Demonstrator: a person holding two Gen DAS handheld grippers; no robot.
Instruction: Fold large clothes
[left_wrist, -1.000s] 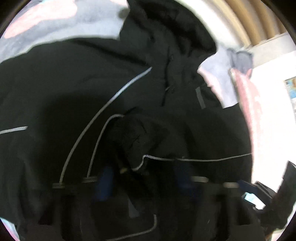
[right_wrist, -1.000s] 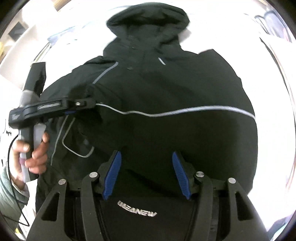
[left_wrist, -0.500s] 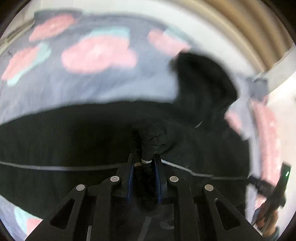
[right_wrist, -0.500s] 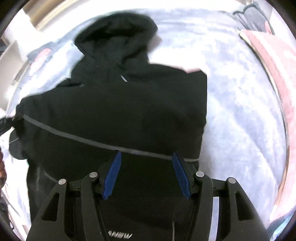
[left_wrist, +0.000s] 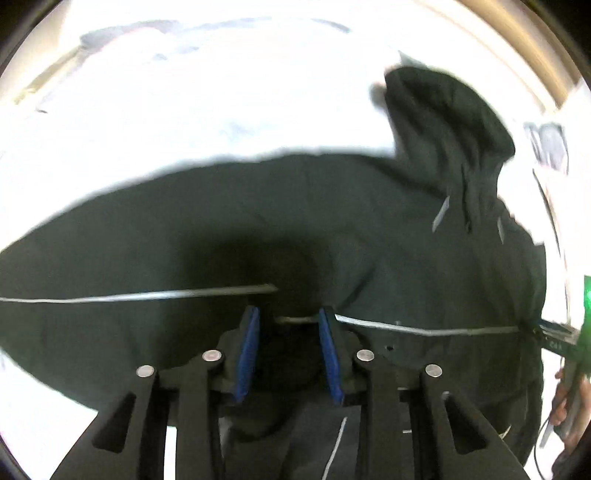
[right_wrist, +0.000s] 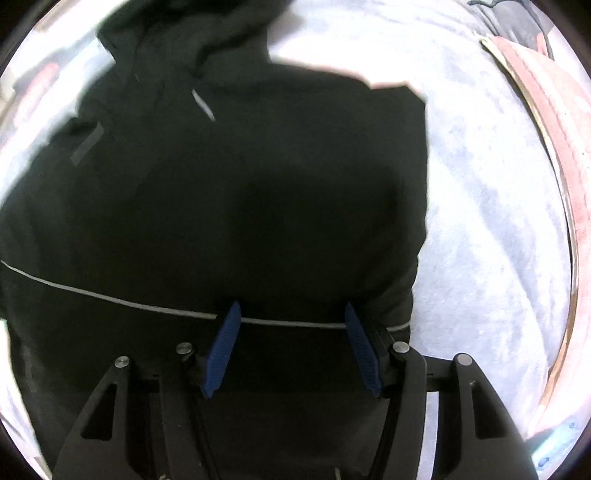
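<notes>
left gripper (left_wrist: 288, 325) points steeply down over the black hooded jacket (left_wrist: 258, 229) spread on the pale blanket (left_wrist: 221, 103), its jaws opening and pressing no fabric, while right gripper (right_wrist: 291, 325), jaws apart, hangs above the jacket's right edge.

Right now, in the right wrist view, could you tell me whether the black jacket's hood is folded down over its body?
No, the hood lies stretched out beyond the collar of the black jacket, at the top of the picture.

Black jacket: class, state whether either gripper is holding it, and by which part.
Nothing is held. The left gripper is opening above the black jacket, its fingers clear of the cloth; the right gripper hovers open.
</notes>
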